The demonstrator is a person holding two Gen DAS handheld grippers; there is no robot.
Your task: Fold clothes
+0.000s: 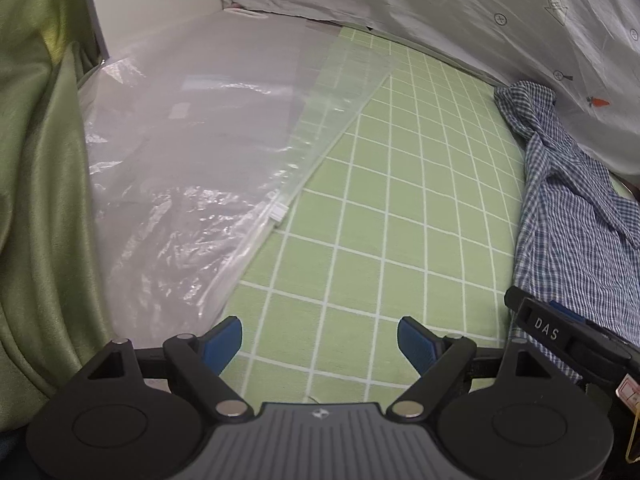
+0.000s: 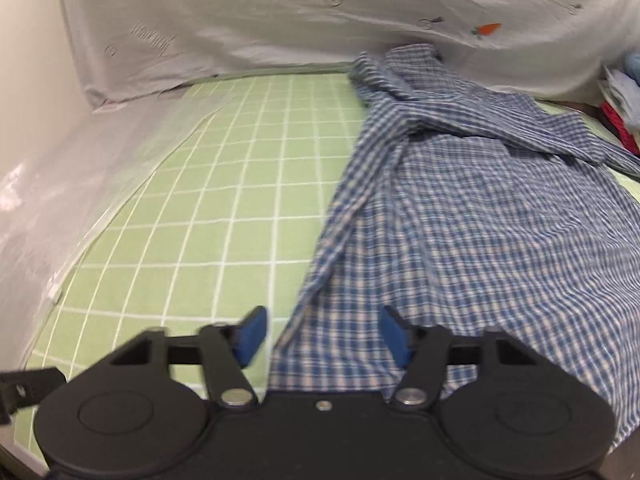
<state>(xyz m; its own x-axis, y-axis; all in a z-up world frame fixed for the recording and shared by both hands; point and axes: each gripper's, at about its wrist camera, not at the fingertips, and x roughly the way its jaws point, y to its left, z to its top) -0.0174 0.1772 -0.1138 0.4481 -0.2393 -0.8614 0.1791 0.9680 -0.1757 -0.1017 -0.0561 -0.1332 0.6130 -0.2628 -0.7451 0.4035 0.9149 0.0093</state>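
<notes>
A blue and white checked shirt [image 2: 460, 208] lies crumpled and spread on a green sheet with white grid lines [image 2: 220, 200]. My right gripper [image 2: 323, 324] hovers over the shirt's near left edge. Its blue pads stand apart, with the cloth below and between them, and neither pad visibly presses on it. In the left wrist view the same shirt [image 1: 580, 208] lies at the right. My left gripper [image 1: 320, 332] is open wide above the bare green sheet [image 1: 380, 200], holding nothing. A black part marked DAS [image 1: 548, 334], from the other gripper, shows at the right over the shirt.
A clear plastic zip bag [image 1: 192, 140] lies flat on the left, also seen as the plastic bag [image 2: 60, 184]. A pale grey printed cloth [image 2: 280, 12] rises along the back. A green curtain [image 1: 36, 160] hangs at far left. Mixed clothes [image 2: 620, 104] sit at far right.
</notes>
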